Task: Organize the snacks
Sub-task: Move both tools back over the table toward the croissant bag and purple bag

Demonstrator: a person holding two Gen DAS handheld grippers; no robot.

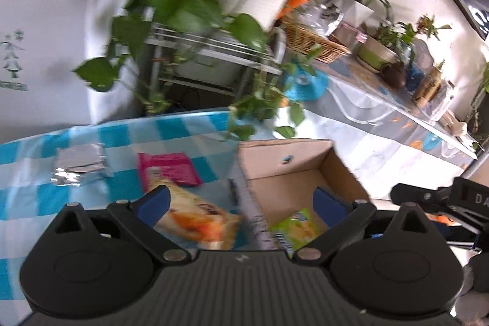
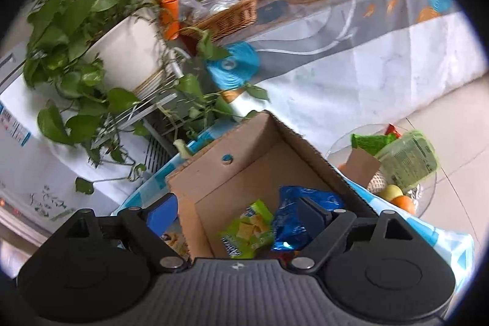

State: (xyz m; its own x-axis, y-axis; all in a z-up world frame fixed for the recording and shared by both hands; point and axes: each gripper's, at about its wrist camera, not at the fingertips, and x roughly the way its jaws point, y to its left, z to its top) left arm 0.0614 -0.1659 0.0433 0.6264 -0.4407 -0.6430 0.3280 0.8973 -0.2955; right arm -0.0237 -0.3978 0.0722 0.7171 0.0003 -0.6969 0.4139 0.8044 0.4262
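Note:
An open cardboard box (image 1: 269, 167) stands on the blue checked tablecloth (image 1: 27, 200). A green snack pack (image 1: 293, 229) lies inside it. My left gripper (image 1: 241, 203) hangs open over the box's left wall, above an orange and cream pack (image 1: 198, 219) on the cloth. A pink pack (image 1: 168, 170) and a silver pack (image 1: 79, 164) lie farther left. In the right wrist view my right gripper (image 2: 238, 213) is open over the box (image 2: 244, 148). The green pack (image 2: 247, 231) and a blue foil pack (image 2: 290, 222) lie in it, the blue one beside my right finger.
A trailing pothos (image 2: 76, 29) in a white pot overhangs the table's far edge. A glass bowl (image 2: 428, 185) with fruit and packets stands right of the box. Behind, a long side table (image 2: 366, 29) carries a wicker basket (image 2: 232, 14) and pot plants.

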